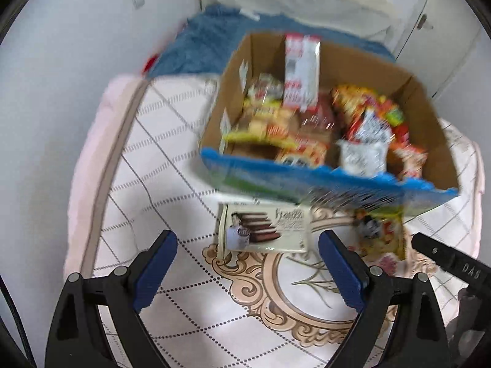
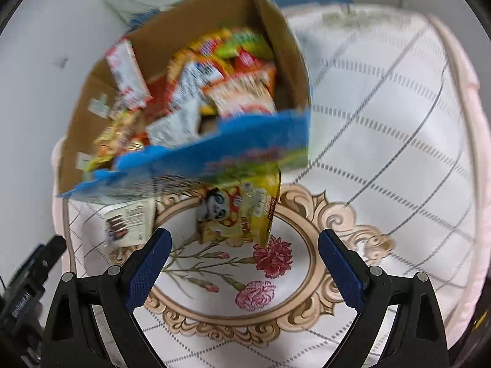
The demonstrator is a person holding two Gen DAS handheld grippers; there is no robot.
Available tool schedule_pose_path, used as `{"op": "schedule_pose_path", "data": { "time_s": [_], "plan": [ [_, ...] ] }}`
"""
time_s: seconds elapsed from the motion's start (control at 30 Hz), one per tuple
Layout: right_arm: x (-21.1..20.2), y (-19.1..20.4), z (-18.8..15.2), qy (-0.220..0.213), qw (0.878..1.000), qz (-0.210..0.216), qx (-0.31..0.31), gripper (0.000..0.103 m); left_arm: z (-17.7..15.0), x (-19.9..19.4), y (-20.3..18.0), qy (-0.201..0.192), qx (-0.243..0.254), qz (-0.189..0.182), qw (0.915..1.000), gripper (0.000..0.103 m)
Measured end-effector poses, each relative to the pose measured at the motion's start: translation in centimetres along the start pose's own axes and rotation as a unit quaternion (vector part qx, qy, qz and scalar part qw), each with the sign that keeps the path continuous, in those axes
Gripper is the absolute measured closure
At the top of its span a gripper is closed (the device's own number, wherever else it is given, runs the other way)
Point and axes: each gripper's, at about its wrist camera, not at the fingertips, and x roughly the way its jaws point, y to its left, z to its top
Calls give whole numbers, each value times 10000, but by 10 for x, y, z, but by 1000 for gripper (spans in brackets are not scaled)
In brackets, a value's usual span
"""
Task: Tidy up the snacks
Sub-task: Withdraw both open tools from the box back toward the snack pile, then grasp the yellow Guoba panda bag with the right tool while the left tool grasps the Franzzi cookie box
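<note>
A cardboard box with a blue printed front stands on a patterned tablecloth and holds several snack packets. It also shows in the right wrist view. A white chocolate-wafer box lies flat before it, seen too in the right wrist view. A yellow snack bag lies beside it, seen too in the left wrist view. My left gripper is open and empty just short of the white box. My right gripper is open and empty just short of the yellow bag.
The tablecloth is white with grey lines and a flower medallion. A blue fluffy cloth lies behind the box. White cabinet doors stand at the back. The other gripper shows at the right edge.
</note>
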Motion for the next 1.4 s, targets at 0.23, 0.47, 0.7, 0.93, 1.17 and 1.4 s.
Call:
{"op": "schedule_pose_path", "data": {
  "time_s": [0.23, 0.47, 0.7, 0.93, 1.17, 1.4],
  "plan": [
    [35, -15, 4, 168, 9984, 200, 502, 5, 2, 51, 6, 507, -66, 8, 9987, 9],
    [65, -19, 1, 258, 9952, 446, 832, 57, -4, 78, 21, 944, -599, -395, 9929, 9],
    [62, -18, -7, 129, 9958, 448, 791, 61, -37, 99, 55, 1374, -2515, -1863, 9398, 9],
    [61, -6, -12, 158, 9969, 318, 695, 61, -42, 117, 53, 1311, -3135, -2267, 9128, 9],
    [64, 10, -22, 98, 9977, 245, 630, 65, -48, 116, 54, 1057, -3048, -1998, 9252, 60],
    [57, 16, -35, 68, 9981, 327, 511, 70, -66, 101, 65, 952, -2770, -2040, 9341, 73]
  ]
}}
